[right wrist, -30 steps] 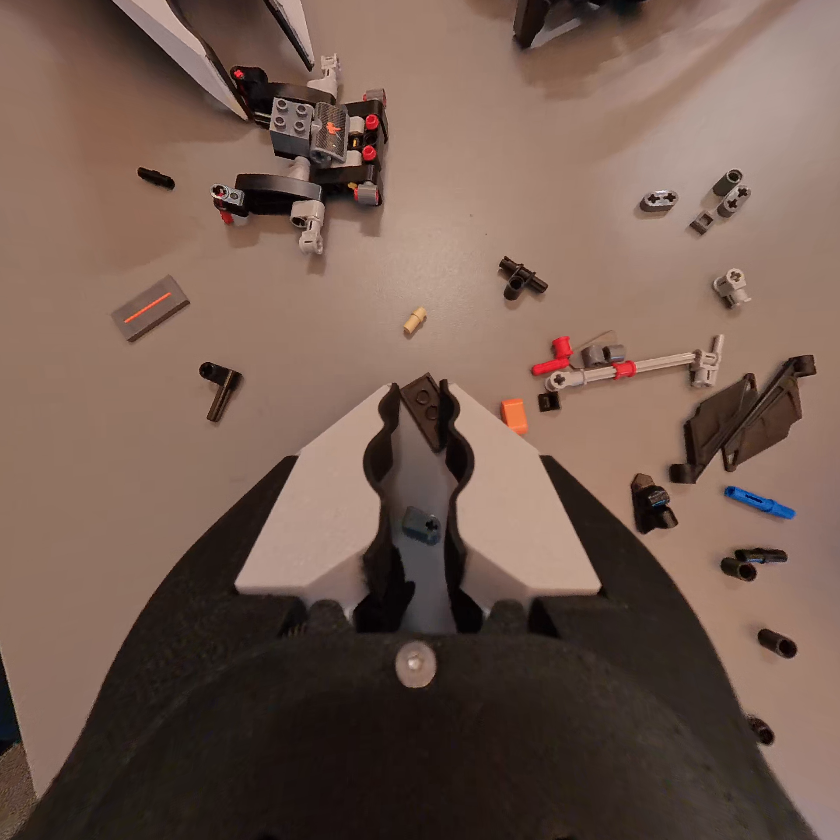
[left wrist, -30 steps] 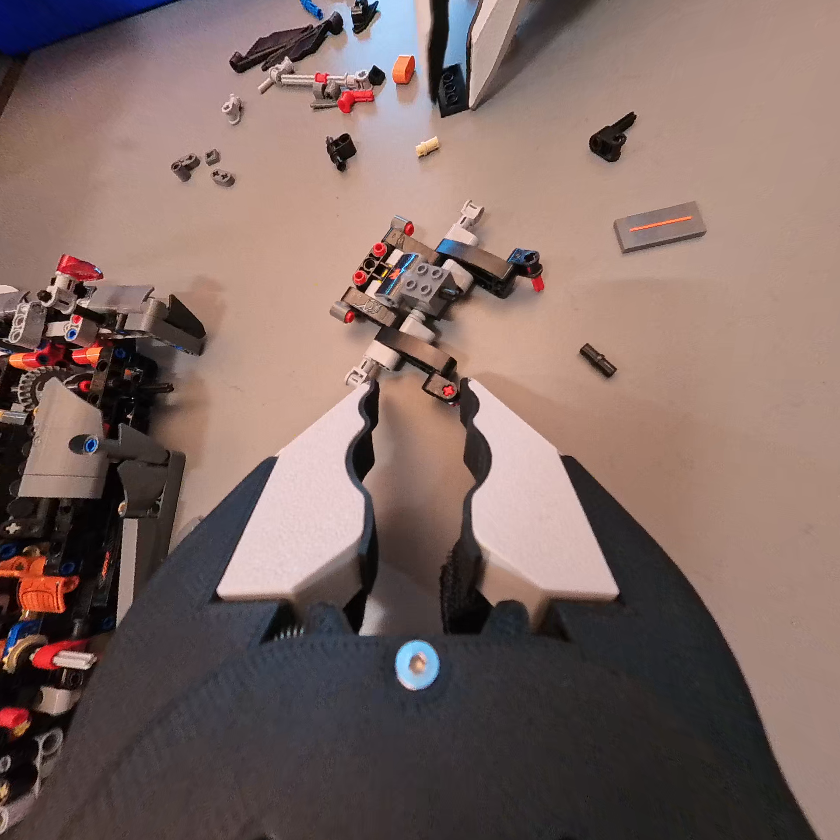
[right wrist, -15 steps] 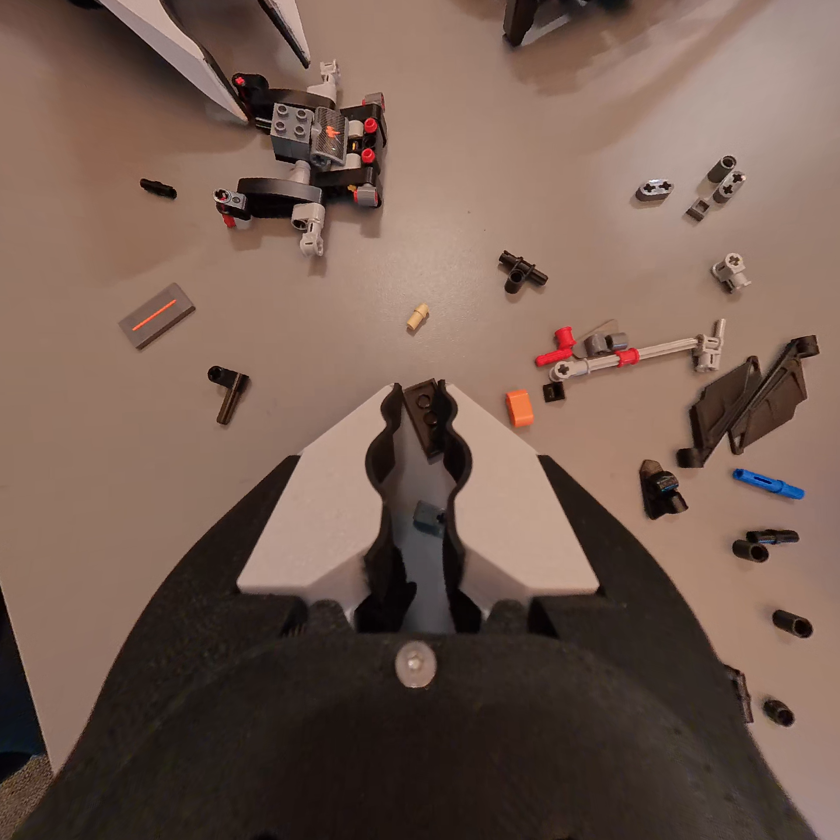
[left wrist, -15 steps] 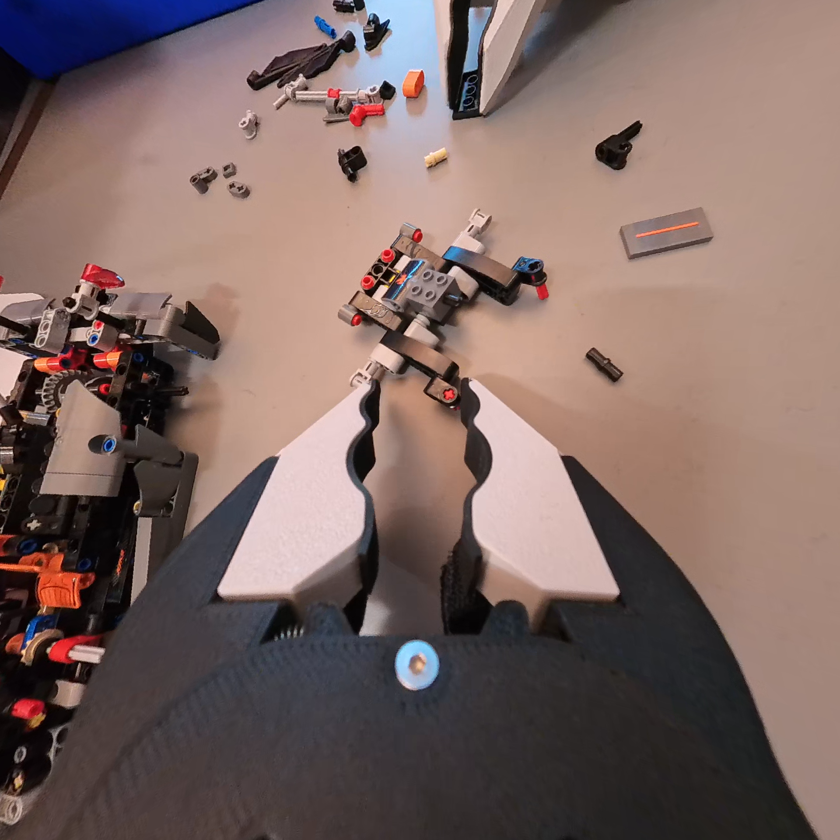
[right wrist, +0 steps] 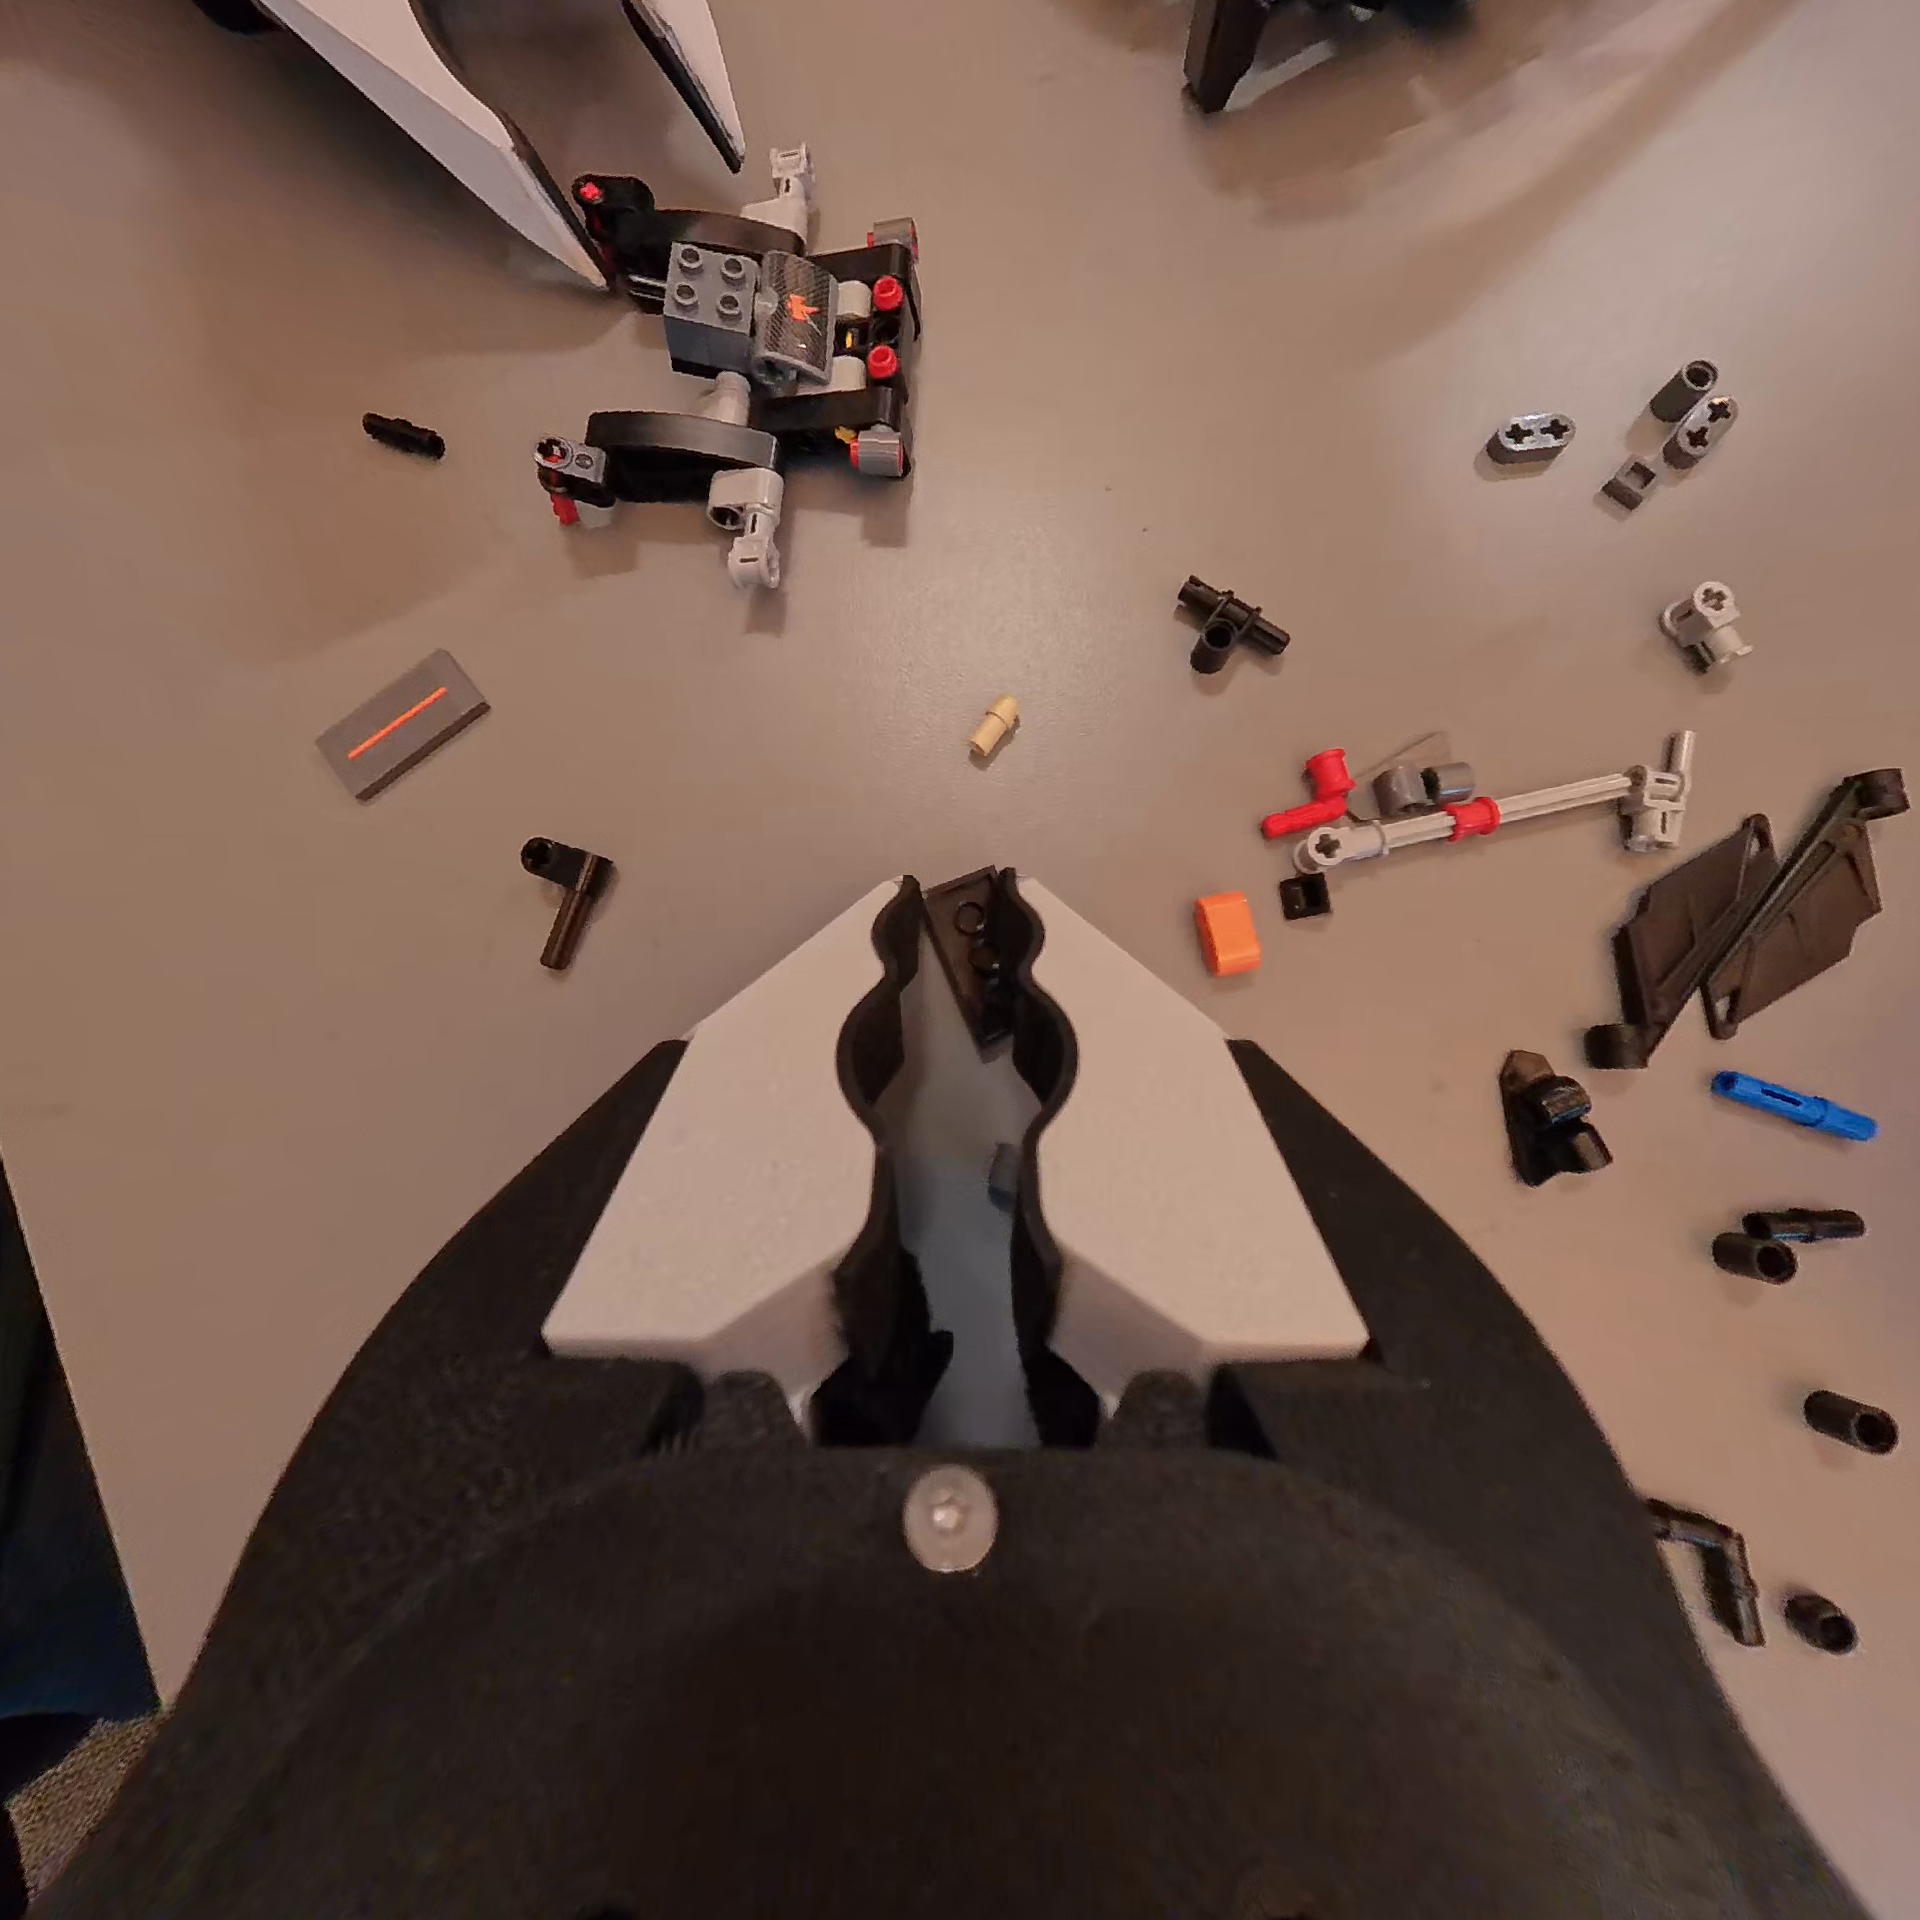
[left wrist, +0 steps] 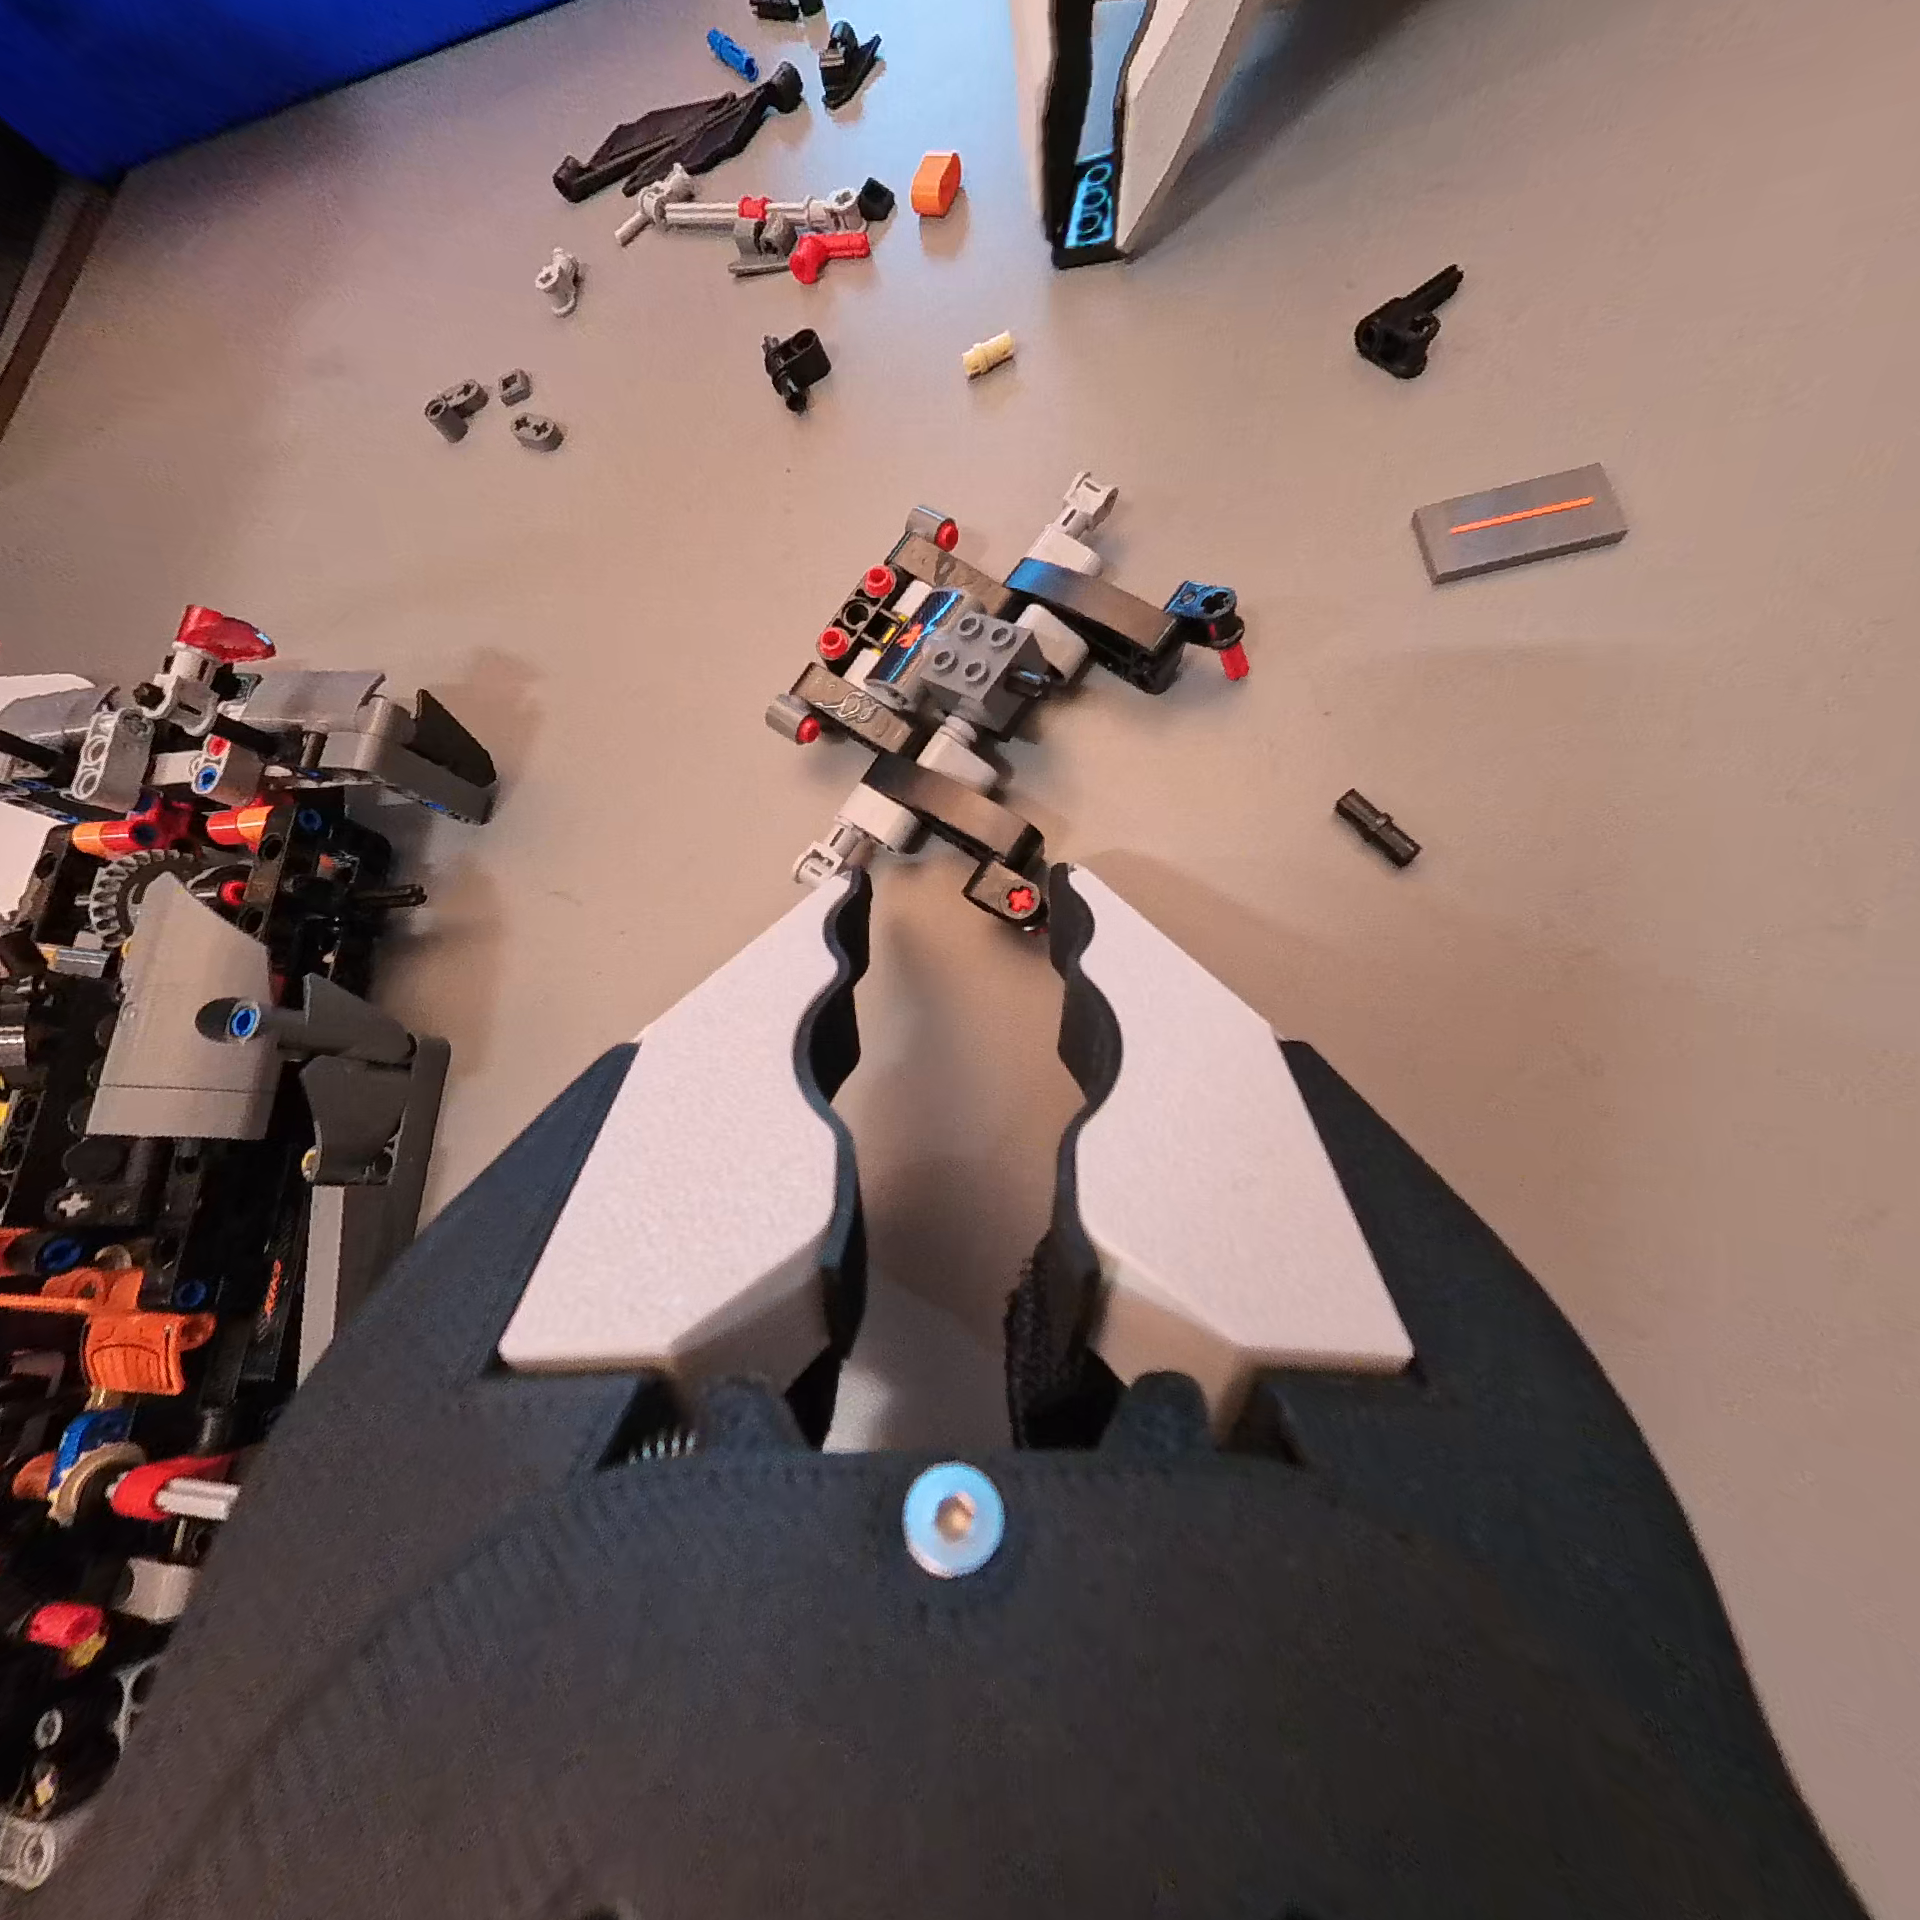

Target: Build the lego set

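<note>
The small lego sub-assembly (left wrist: 987,665) lies flat on the grey tabletop (left wrist: 1558,1039), a grey four-stud brick on its top and red pins along one edge. It serves as the landmark here.

The left gripper (left wrist: 951,894) stands with its fingers spread and nothing between them; its tips sit just at the near end of the sub-assembly, one finger beside the black curved arm with the red axle end (left wrist: 1013,896). Whether it touches that arm I cannot tell.

The right gripper (right wrist: 966,894) is closed narrowly on a black studded plate (right wrist: 977,951), held tilted between its fingertips, well short of the sub-assembly (right wrist: 769,353). A small blue-grey piece (right wrist: 1003,1164) shows deeper in the gap between its fingers.

Between the right gripper and the sub-assembly lies only a tan pin (right wrist: 994,725). To one side of the sub-assembly lie a grey tile with an orange stripe (left wrist: 1519,520), a short black pin (left wrist: 1377,826) and a black angled connector (left wrist: 1405,324). To its other side stands the large, partly built model (left wrist: 177,987), black and grey with orange and red parts.

Beyond the sub-assembly, in the left wrist view, loose parts are scattered: an orange curved piece (left wrist: 935,182), a grey axle with red connectors (left wrist: 758,218), black panels (left wrist: 675,130), a blue pin (left wrist: 732,54), a black cross connector (left wrist: 795,364) and small grey connectors (left wrist: 494,405).
</note>
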A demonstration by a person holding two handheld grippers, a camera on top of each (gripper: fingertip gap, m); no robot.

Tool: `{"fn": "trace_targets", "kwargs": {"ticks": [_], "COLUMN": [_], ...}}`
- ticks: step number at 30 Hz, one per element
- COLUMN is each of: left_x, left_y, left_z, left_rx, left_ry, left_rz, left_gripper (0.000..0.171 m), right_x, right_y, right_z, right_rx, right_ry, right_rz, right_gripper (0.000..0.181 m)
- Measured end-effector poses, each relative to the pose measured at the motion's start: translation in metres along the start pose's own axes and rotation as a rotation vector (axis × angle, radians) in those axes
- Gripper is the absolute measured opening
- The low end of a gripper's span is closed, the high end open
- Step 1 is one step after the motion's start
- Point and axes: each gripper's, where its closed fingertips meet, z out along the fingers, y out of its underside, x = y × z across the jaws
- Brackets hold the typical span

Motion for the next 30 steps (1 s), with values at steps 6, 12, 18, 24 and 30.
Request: {"fn": "trace_targets", "kwargs": {"ticks": [6,12,18,24,30], "left_x": [0.0,-0.001,-0.001,-0.001,0.001], "left_y": [0.0,0.0,0.0,0.0,0.0], "left_z": [0.0,0.0,0.001,0.0,-0.001], "left_rx": [0.0,-0.002,-0.004,0.002,0.001], "left_ry": [-0.002,-0.003,-0.001,-0.007,0.0], "left_rz": [-0.001,-0.002,-0.003,0.001,0.004], "left_gripper": [0.033,0.033,0.033,0.034,0.034], "right_x": [-0.005,-0.004,0.0,-0.003,-0.002], "right_y": [-0.002,-0.002,0.005,0.003,0.01], "right_z": [-0.001,-0.001,-0.004,-0.008,-0.008], "right_rx": [0.015,0.016,-0.011,-0.004,-0.055], "right_ry": [-0.021,0.004,0.016,0.003,0.048], "right_rz": [-0.002,-0.004,0.021,0.037,-0.023], "right_gripper": [0.001,0.011,0.017,0.015,0.023]}}
